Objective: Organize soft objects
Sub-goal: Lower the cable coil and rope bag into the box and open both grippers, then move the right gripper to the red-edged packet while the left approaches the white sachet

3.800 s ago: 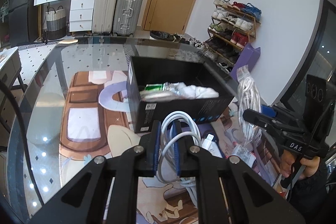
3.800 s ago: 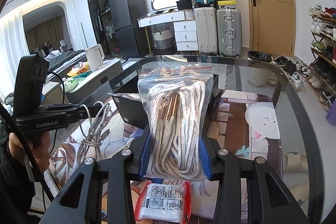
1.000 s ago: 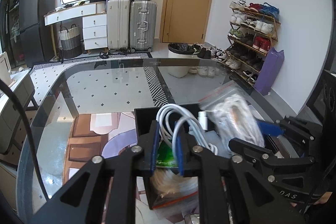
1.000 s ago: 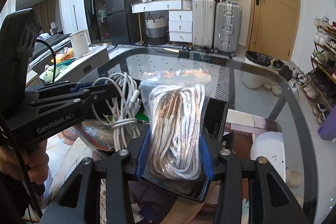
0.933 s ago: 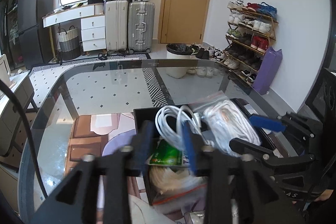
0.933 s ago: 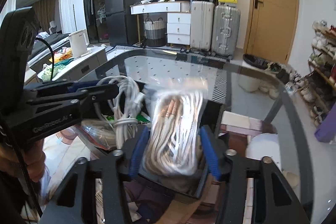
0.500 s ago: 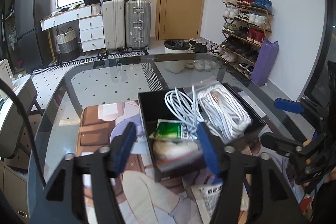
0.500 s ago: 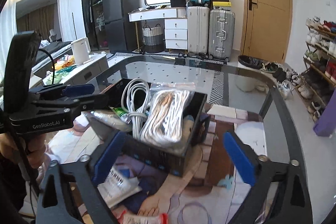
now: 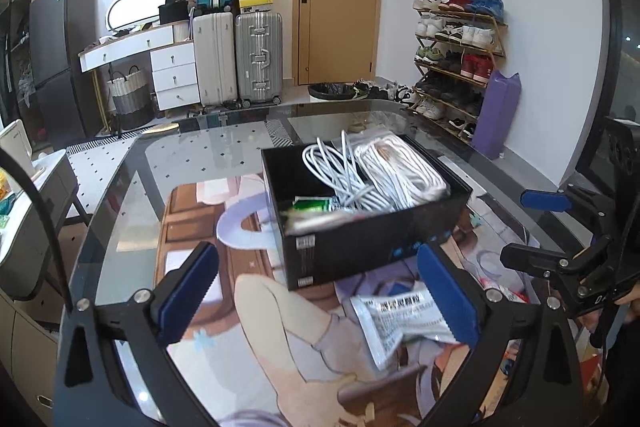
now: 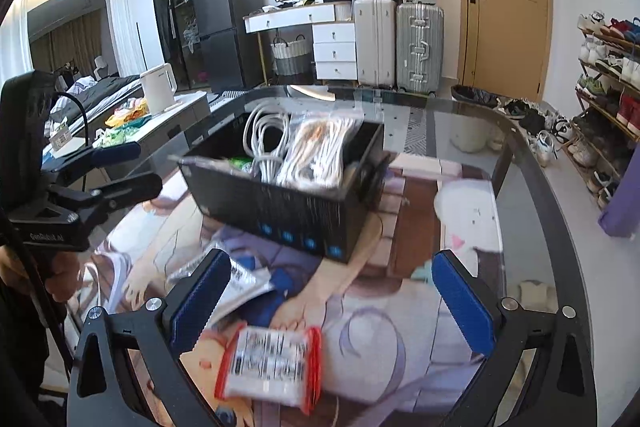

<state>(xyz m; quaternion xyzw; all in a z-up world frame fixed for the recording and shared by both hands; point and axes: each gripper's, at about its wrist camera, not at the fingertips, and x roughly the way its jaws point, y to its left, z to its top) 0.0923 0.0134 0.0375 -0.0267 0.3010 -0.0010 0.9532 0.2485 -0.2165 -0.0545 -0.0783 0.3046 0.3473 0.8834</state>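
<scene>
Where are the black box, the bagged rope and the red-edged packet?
black box (image 9: 372, 247), left wrist view, front wall.
bagged rope (image 9: 400, 171), left wrist view, coil's middle.
red-edged packet (image 10: 270, 367), right wrist view, printed face.

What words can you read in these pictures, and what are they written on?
"GenRobot.AI", blurred, on the left gripper body.
"D", then cut off, on the right gripper body.
White packet: print too blurred to read.
Red-edged packet: too blurred.
Black box labels: too small.
</scene>
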